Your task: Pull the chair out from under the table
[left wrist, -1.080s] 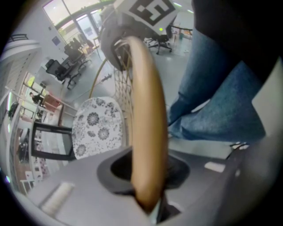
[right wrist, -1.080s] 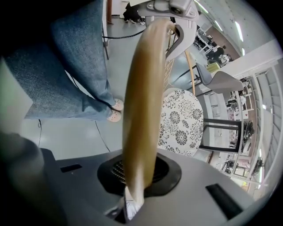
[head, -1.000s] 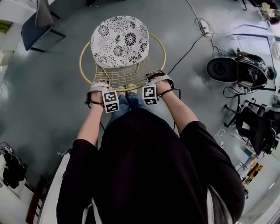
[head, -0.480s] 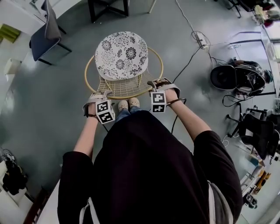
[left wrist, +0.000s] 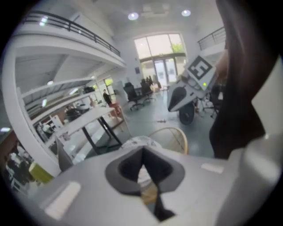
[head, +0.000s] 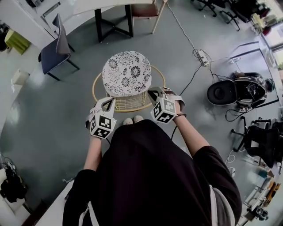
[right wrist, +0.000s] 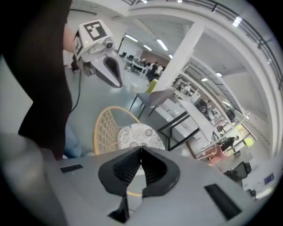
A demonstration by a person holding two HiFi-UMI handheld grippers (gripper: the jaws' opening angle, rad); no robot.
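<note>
The round wicker chair (head: 127, 73) with a black-and-white flowered cushion and a yellow hoop (head: 98, 84) stands on the open grey floor, apart from the white table (head: 99, 6) at the far end. My left gripper (head: 107, 104) hangs above the hoop's near left side. My right gripper (head: 155, 94) hangs above its near right side. Neither touches the chair. Both have just closed and are shut with nothing between the jaws. The cushion (left wrist: 138, 142) shows beyond the left gripper (left wrist: 142, 153), and the cushion (right wrist: 139, 135) also shows beyond the right gripper (right wrist: 140, 152).
A blue-grey chair (head: 55, 46) stands at the far left and a wooden chair (head: 148, 8) by the table. A power strip (head: 201, 29) with a black cable lies on the floor at the right. Black equipment (head: 241, 90) is further right. The person's shoes (head: 132, 120) are just behind the wicker chair.
Both grippers were on the chair's back hoop a second ago. They have let go, risen toward the camera and rolled. The chair now looks farther from the person.
</note>
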